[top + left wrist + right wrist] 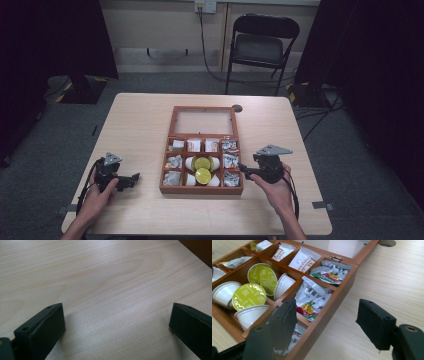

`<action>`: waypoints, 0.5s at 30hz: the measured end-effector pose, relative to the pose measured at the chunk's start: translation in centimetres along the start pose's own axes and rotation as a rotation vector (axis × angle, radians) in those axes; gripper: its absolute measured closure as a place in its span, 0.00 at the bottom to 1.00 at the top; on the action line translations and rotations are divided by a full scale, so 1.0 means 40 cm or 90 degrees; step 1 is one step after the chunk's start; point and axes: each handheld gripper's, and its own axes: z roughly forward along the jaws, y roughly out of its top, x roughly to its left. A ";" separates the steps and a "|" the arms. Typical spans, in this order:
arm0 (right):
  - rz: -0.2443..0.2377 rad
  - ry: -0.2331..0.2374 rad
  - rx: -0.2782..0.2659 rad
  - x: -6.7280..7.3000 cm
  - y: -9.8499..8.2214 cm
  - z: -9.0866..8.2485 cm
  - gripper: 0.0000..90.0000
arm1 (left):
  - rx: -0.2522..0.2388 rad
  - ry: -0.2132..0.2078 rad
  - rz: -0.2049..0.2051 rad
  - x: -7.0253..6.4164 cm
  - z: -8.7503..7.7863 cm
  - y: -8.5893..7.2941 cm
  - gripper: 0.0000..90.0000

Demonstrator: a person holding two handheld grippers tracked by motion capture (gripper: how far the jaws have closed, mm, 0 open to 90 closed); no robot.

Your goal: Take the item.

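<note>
A wooden compartment box (pixel 202 190) lies open at the table's middle, its glass lid (pixel 204 121) folded back flat. The centre compartments hold white capsules with green foil tops (pixel 202 163) (pixel 249 296); the side ones hold foil sachets (pixel 312 298) and paper tea bags (pixel 303 260). My right gripper (pixel 241 168) (pixel 329 315) hovers at the box's right front corner, open. One jaw is above the sachet compartments, the other above the bare table, and the box's right wall (pixel 332 307) runs below the gap. My left gripper (pixel 134 178) (pixel 117 322) rests open over bare wood, left of the box.
The light wooden table (pixel 140 125) has a round cable hole (pixel 237 108) behind the lid's right corner. A black folding chair (pixel 260 45) stands beyond the far edge. Black cables trail from both grippers toward the near edge.
</note>
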 end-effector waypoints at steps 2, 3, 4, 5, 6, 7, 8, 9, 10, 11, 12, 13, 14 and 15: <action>-0.003 0.003 0.002 0.007 0.005 0.007 0.36 | -0.001 0.001 0.000 0.000 0.000 0.000 0.00; -0.005 0.008 0.001 0.013 0.009 0.012 0.37 | -0.001 0.001 0.000 0.000 0.000 0.000 0.00; -0.009 0.012 0.002 0.017 0.012 0.015 0.38 | -0.001 0.001 0.000 0.000 0.000 0.000 0.00; -0.013 0.014 0.003 0.021 0.015 0.019 0.38 | -0.001 0.001 0.000 0.000 0.000 0.000 0.00; -0.014 0.016 0.002 0.024 0.018 0.021 0.39 | 0.000 0.000 0.000 0.000 0.000 0.000 0.00; -0.017 0.022 0.003 0.029 0.021 0.025 0.39 | -0.001 0.001 0.000 0.000 0.000 0.000 0.00; -0.017 0.023 0.003 0.032 0.024 0.027 0.39 | 0.000 0.000 0.000 0.000 0.000 0.000 0.00; -0.019 0.026 0.003 0.036 0.027 0.029 0.39 | 0.000 0.000 0.000 0.000 0.000 0.000 0.00; -0.023 0.028 0.002 0.041 0.031 0.031 0.39 | 0.000 0.000 0.000 0.000 0.000 0.000 0.00; -0.024 0.031 0.001 0.045 0.035 0.033 0.40 | -0.001 0.001 0.000 0.000 0.000 0.000 0.00; -0.027 0.034 -0.001 0.048 0.038 0.035 0.40 | 0.000 0.000 0.000 0.000 0.000 0.000 0.00; -0.026 0.037 -0.003 0.051 0.041 0.037 0.40 | 0.000 0.000 0.000 0.000 0.000 0.000 0.00; -0.026 0.039 -0.003 0.054 0.043 0.038 0.40 | -0.001 0.001 0.000 0.000 0.000 0.000 0.00; -0.028 0.043 -0.004 0.059 0.046 0.042 0.40 | 0.000 0.000 0.000 0.000 0.000 0.000 0.00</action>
